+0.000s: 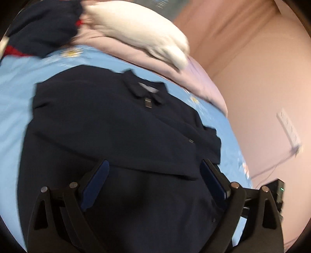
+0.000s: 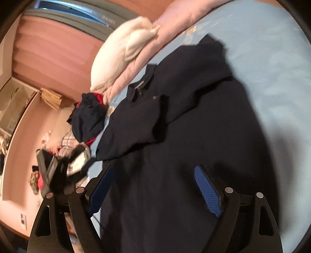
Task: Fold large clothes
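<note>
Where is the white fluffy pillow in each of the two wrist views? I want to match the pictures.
Left wrist view: the white fluffy pillow is at the top centre, lying on the folded pink quilt.
Right wrist view: the pillow is at the upper left of centre, on the same quilt.
Shared landmark: the collar of the dark navy jacket, just below the pillow.

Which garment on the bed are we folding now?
On the light blue bed sheet, below the white pillow, lies a spread-out navy jacket. Unlike the crumpled navy-and-red garment by the pillow, it lies flat, with a collar and a metal zipper pull.
</note>
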